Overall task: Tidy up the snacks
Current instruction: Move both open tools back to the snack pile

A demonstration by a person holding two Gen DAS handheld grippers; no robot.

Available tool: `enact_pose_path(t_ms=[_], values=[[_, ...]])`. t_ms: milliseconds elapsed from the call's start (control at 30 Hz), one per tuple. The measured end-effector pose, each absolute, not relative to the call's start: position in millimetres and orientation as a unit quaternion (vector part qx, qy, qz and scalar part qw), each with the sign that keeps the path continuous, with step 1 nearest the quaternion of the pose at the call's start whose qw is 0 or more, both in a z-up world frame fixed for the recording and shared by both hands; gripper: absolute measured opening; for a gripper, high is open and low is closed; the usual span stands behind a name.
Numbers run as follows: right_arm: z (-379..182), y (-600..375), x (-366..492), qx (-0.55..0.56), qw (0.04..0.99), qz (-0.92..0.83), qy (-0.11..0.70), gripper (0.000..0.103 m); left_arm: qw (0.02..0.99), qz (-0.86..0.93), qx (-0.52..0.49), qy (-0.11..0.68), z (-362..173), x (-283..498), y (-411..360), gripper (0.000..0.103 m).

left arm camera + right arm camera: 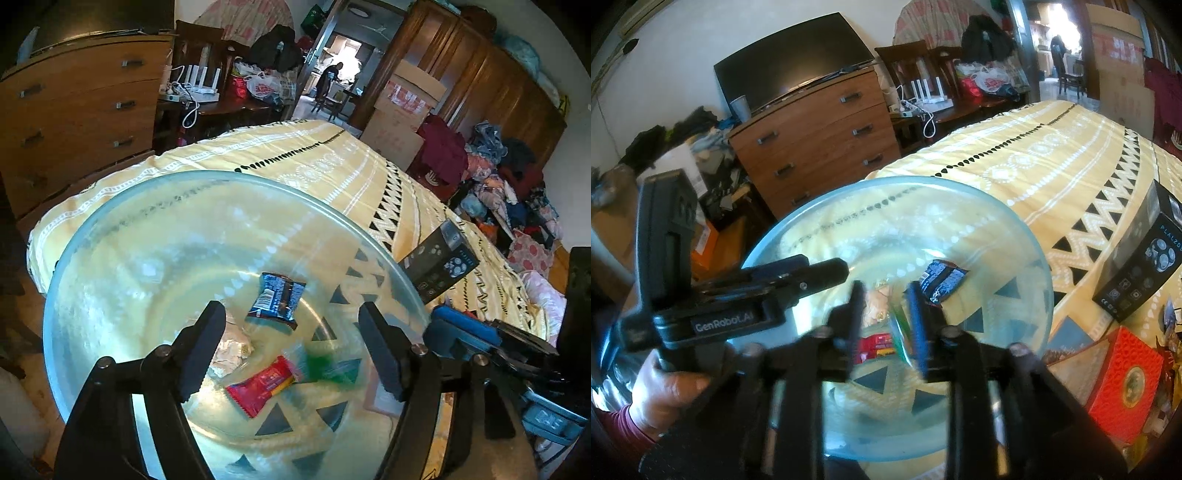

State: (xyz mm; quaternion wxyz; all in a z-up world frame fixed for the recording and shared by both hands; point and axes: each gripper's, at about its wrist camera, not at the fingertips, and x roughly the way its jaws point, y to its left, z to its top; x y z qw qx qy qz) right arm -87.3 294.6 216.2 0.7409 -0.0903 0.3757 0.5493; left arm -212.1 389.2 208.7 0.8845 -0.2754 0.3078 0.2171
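Now both my left gripper (pixel 291 352) and right gripper (pixel 886 317) hang with fingers apart, empty over the glass bowl (pixel 110 236), so next I judge another snack needs fetching.

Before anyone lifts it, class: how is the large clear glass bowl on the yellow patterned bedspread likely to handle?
The large clear glass bowl looks thick-walled, so probably heavy and rigid. Its smooth rim may slip between narrow pads. It sits on a soft yellow patterned bedspread, so a push may tilt it, shifting the wrapped snacks inside. Being glass, it would likely break if dropped.
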Motion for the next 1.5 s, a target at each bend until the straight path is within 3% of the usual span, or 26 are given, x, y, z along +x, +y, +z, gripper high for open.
enact_pose_path(t_ms=[33,67,833,933,1000,1033,1167,1300,1367,1500], values=[[217,294,-88,-0.09,0.743,0.548,0.374,0.055,0.884,0.218,-0.275,0.308,208,-212,389,0.076],[217,294,-89,-0.089,0.746,0.546,0.371,0.057,0.883,0.221,-0.274,0.309,208,-211,389,0.076],[251,226,-110,-0.068,0.79,0.534,0.293,0.065,0.907,0.277,-0.171,0.266,252,-207,338,0.081],[262,201,-118,-0.057,0.812,0.519,0.259,0.067,0.915,0.292,-0.15,0.234,267,-213,323,0.09],[271,175,-131,-0.052,0.841,0.495,0.212,0.086,0.922,0.309,-0.13,0.196,281,-221,309,0.1],[276,162,-140,-0.053,0.859,0.476,0.182,0.102,0.926,0.316,-0.118,0.17,287,-227,300,0.101],[271,96,-182,-0.057,0.907,0.412,0.066,0.103,0.941,0.313,-0.103,0.08,303,-242,264,0.102],[228,45,-184,-0.076,0.913,0.381,0.123,0.103,0.967,0.209,-0.091,0.116,301,-221,226,0.102],[191,23,-169,-0.084,0.907,0.355,0.212,0.1,0.976,0.143,-0.066,0.148,288,-207,194,0.102],[128,-25,-134,-0.052,0.876,0.313,0.363,0.074,0.973,0.048,-0.03,0.223,250,-177,132,0.102]])
